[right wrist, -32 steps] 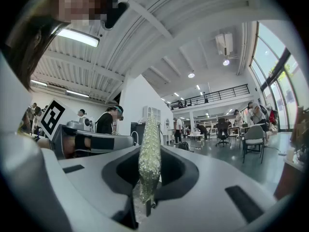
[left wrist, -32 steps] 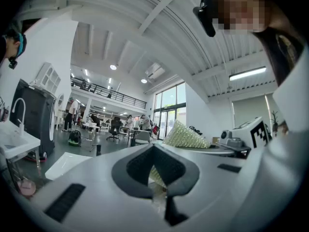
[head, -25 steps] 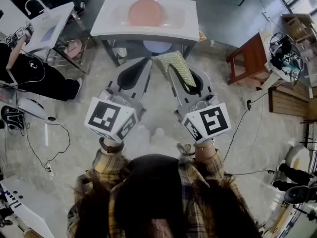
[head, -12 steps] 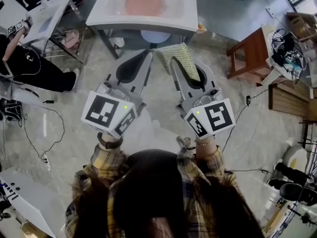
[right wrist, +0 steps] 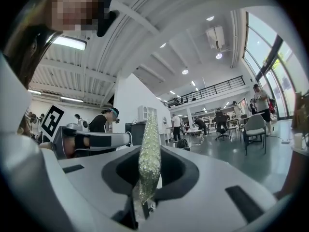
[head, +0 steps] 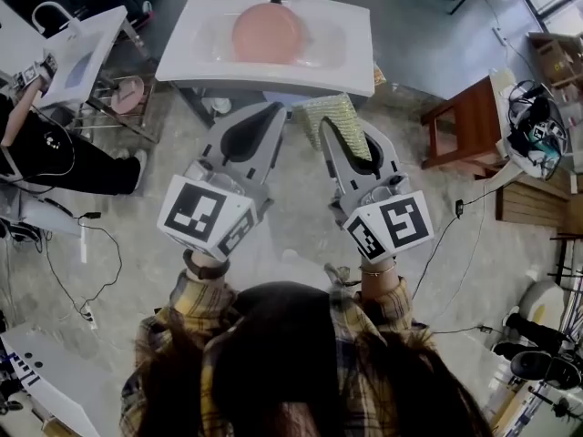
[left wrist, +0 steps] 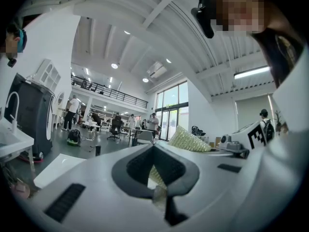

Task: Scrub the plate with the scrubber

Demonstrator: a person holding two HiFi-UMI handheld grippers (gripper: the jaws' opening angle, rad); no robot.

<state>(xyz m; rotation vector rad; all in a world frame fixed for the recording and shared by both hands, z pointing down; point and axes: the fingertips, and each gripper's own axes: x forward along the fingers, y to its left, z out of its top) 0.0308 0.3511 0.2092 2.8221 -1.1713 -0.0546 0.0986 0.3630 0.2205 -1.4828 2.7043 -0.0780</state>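
The left gripper (head: 276, 109) sits at centre-left of the head view with its jaws clenched together and nothing between them; the left gripper view confirms that the two jaws meet at the tips; the mesh seen through the jaw opening there belongs to the other tool. The right gripper (head: 321, 124) sits at centre-right of the head view, beside the left one, and is clamped on the scrubber (head: 339, 121); the scrubber is a yellow-green mesh pad that projects from the jaw tips toward the upper part of the frame; in the right gripper view it stands edge-on and upright between the jaws, which press on its lower end. The plate (head: 267, 33) is pink and lies in the basin of the white sink (head: 360, 73) at upper centre of the head view; the scrubber lies just below the sink's near rim in the picture and is apart from the plate. Each gripper carries a marker cube at its rear: left cube (head: 205, 218), right cube (head: 392, 226). A brown wooden chair (head: 463, 121) stands at the right of the frame; a second white sink (head: 86, 48) stands at upper left; a person in black (head: 55, 144) is at the left edge.
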